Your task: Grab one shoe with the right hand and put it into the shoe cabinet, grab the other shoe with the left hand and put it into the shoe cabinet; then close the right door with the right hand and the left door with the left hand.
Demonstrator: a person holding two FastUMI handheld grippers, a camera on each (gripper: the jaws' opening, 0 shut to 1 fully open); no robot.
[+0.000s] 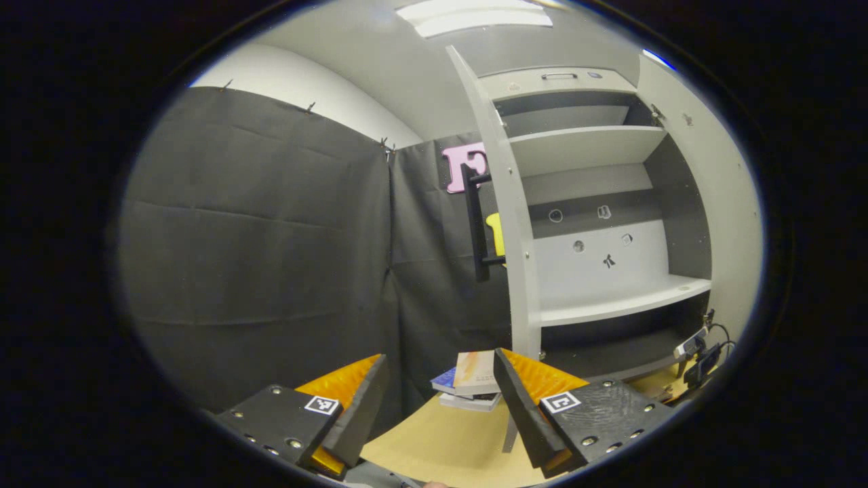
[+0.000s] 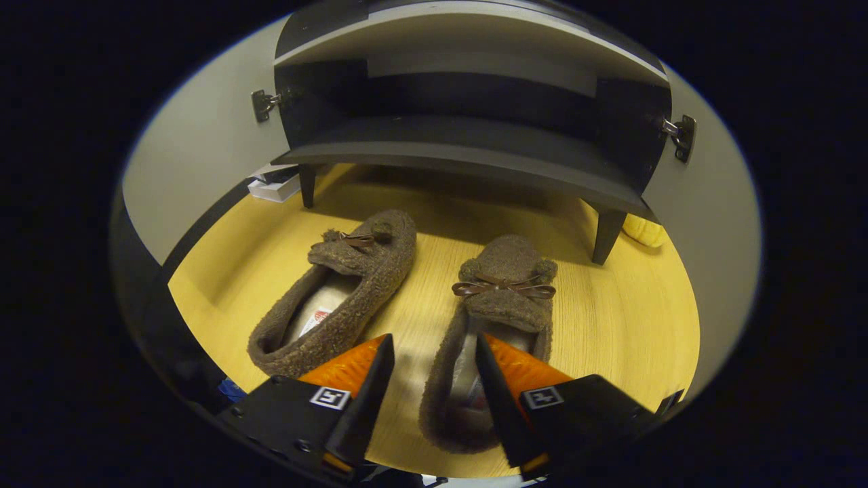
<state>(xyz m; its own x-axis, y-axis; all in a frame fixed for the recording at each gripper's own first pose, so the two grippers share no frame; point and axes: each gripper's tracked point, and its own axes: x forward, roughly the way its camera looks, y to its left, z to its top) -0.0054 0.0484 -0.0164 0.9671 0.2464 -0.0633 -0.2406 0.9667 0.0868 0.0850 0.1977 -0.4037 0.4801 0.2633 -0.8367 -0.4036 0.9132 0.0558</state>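
Two brown fuzzy shoes with small bows lie side by side on the yellow wooden floor in the right gripper view: a left shoe and a right shoe, toes toward the grey shoe cabinet. My right gripper is open just above the right shoe's heel end, one finger over its opening and the other outside its left wall. My left gripper is open and holds nothing, raised and facing the cabinet's shelves. The left door with its black handle stands open, as does the right door.
A stack of books lies on the floor by the left door, and shows again as books beside a cabinet leg. A yellow object sits under the cabinet's right side. A small device with cables is near the right door.
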